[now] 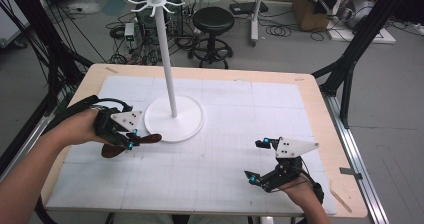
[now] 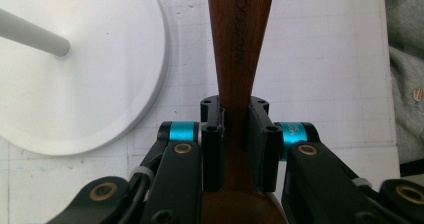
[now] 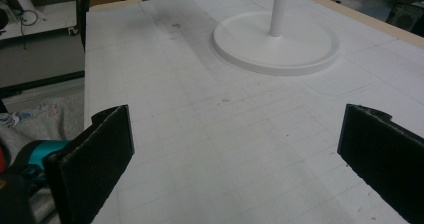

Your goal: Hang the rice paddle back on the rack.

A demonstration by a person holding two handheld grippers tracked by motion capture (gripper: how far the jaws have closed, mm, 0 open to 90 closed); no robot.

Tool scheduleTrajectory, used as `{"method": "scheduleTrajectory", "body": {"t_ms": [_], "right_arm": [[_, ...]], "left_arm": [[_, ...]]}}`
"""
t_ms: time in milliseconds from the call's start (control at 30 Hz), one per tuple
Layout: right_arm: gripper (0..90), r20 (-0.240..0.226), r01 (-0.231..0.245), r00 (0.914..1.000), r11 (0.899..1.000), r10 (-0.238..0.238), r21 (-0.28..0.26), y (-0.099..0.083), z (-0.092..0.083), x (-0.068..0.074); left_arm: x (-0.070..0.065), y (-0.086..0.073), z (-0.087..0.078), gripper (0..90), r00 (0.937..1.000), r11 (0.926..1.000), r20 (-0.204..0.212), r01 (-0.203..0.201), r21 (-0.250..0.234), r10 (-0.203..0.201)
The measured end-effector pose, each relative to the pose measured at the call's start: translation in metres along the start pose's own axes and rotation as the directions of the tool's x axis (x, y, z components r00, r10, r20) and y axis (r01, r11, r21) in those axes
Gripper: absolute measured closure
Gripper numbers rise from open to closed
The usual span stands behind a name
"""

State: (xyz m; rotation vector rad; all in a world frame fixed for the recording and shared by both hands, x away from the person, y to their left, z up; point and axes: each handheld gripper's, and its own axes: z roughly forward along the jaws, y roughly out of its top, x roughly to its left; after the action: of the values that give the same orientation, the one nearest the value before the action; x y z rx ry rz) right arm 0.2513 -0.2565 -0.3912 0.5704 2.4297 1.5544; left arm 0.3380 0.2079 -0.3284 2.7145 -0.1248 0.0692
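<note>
Presently the left gripper [image 2: 235, 129] pinches a wooden spatula [image 2: 240, 44] between its jaws (handle running out ahead, stand base [image 2: 100, 84] just beside), while the right gripper [image 3: 235, 154] rests with jaws spread wide over bare mat.

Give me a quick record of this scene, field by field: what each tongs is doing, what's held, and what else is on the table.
left tongs: shut on the wooden utensil, lifted above the mat
wooden utensil: brown, clamped at its narrow neck, pointing toward the stand
right tongs: open, nothing between them, low over the mat
white stand: round base, tall pole, hooked arms on top
table: wooden, covered by a white gridded mat
</note>
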Motion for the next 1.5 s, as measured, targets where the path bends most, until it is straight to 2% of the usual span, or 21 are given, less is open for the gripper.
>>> {"method": "scheduleTrajectory", "body": {"t_ms": [233, 333, 433, 633, 800, 933, 1200, 1233, 1333, 1433, 1500], "right_arm": [[0.3, 0.002, -0.001, 1.0000, 1.000, 0.001, 0.000, 0.000, 0.000, 0.000], [0.3, 0.002, 0.000, 1.0000, 1.000, 0.000, 0.000, 0.000, 0.000, 0.000], [0.3, 0.001, -0.002, 1.0000, 1.000, 0.002, 0.001, 0.000, 0.000, 0.000], [0.3, 0.000, -0.005, 1.0000, 1.000, 0.005, 0.001, 0.000, 0.000, 0.000], [0.3, 0.001, -0.003, 1.0000, 1.000, 0.003, -0.001, 0.000, 0.000, 0.000], [0.3, -0.003, -0.004, 1.0000, 1.000, 0.004, -0.003, 0.000, 0.001, 0.000], [0.3, -0.004, -0.002, 1.0000, 1.000, 0.002, -0.004, 0.000, 0.000, 0.000], [0.3, -0.004, -0.001, 1.0000, 1.000, 0.001, -0.003, 0.000, 0.001, 0.000], [0.3, -0.004, -0.002, 1.0000, 1.000, 0.002, -0.004, 0.000, 0.001, 0.000], [0.3, -0.005, -0.003, 1.0000, 1.000, 0.003, -0.002, 0.000, 0.001, 0.000], [0.3, -0.005, -0.006, 1.0000, 1.000, 0.006, -0.002, 0.000, 0.001, 0.000]], "left_arm": [[-0.002, -0.006, -0.008, 78.3, 0.9998, 0.9992, -0.013, 0.013, -0.037, -0.014], [-0.003, -0.008, -0.012, 78.2, 0.9997, 0.9973, -0.002, 0.024, -0.069, -0.024], [-0.004, -0.010, -0.015, 78.3, 0.9996, 0.9967, -0.002, 0.028, -0.076, -0.028], [-0.006, -0.015, -0.026, 78.3, 0.9992, 0.9918, -0.002, 0.038, -0.122, -0.039], [-0.007, -0.020, -0.036, 78.2, 0.9983, 0.9850, -0.003, 0.057, -0.163, -0.058], [-0.007, -0.022, -0.042, 78.3, 0.9975, 0.9808, -0.021, 0.063, -0.184, -0.068], [-0.007, -0.027, -0.053, 78.2, 0.9949, 0.9674, -0.038, 0.082, -0.240, -0.094], [-0.007, -0.027, -0.054, 78.2, 0.9945, 0.9633, -0.038, 0.085, -0.255, -0.098], [-0.005, -0.029, -0.059, 78.2, 0.9936, 0.9583, -0.049, 0.084, -0.273, -0.102], [-0.005, -0.030, -0.063, 78.2, 0.9932, 0.9575, -0.055, 0.084, -0.276, -0.103], [-0.006, -0.029, -0.066, 78.2, 0.9923, 0.9530, -0.059, 0.087, -0.290, -0.109]]}}
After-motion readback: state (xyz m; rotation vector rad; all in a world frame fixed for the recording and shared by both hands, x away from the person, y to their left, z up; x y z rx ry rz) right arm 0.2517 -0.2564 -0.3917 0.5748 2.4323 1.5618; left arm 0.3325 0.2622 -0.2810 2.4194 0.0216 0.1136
